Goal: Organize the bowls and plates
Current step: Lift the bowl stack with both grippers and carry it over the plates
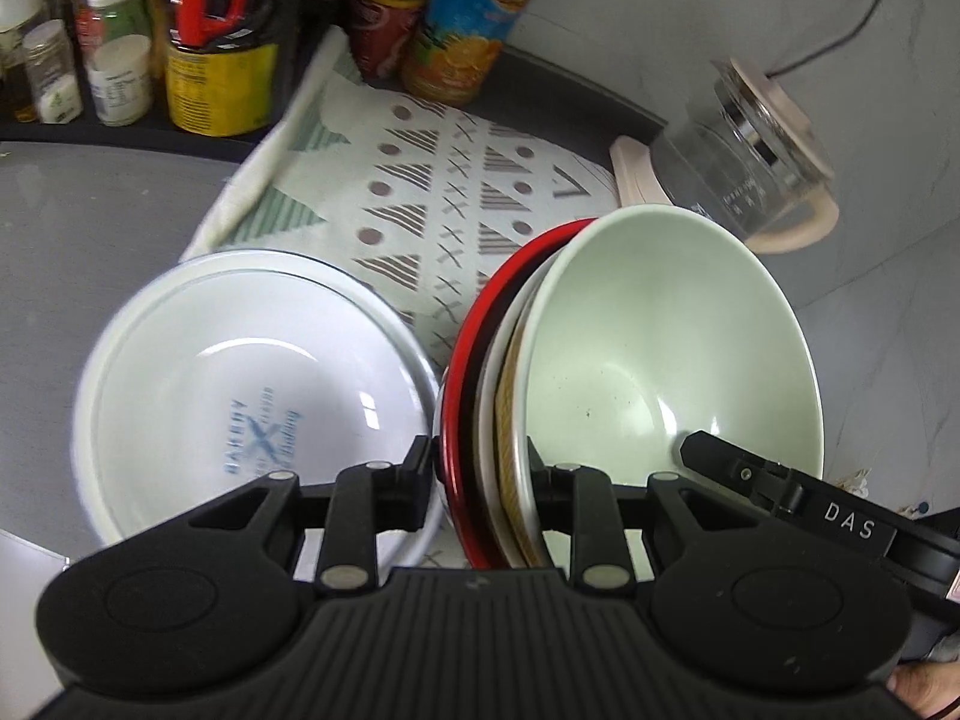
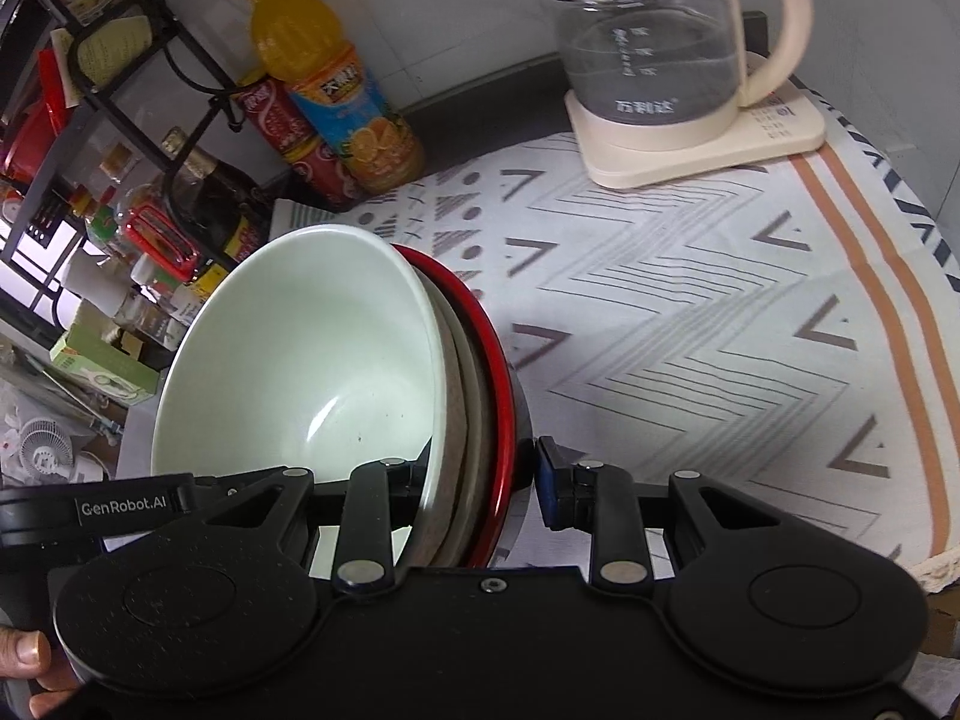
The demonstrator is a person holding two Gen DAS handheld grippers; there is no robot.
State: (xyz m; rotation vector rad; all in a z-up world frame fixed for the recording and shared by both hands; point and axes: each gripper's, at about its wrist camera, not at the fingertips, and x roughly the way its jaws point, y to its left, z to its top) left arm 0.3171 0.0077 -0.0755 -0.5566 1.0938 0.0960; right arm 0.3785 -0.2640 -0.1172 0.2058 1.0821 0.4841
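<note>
A stack of nested bowls is held between both grippers: a pale green bowl innermost, beige and white ones around it, a red bowl outermost. My left gripper is shut on the stack's rim. In the right wrist view the green bowl and red bowl are tilted, and my right gripper is shut on the opposite rim. A white bowl with blue print sits on the grey counter, left of the stack.
A patterned cloth covers the counter. A glass kettle on a cream base stands at the back. An orange juice bottle, a red can and a rack of jars line the wall.
</note>
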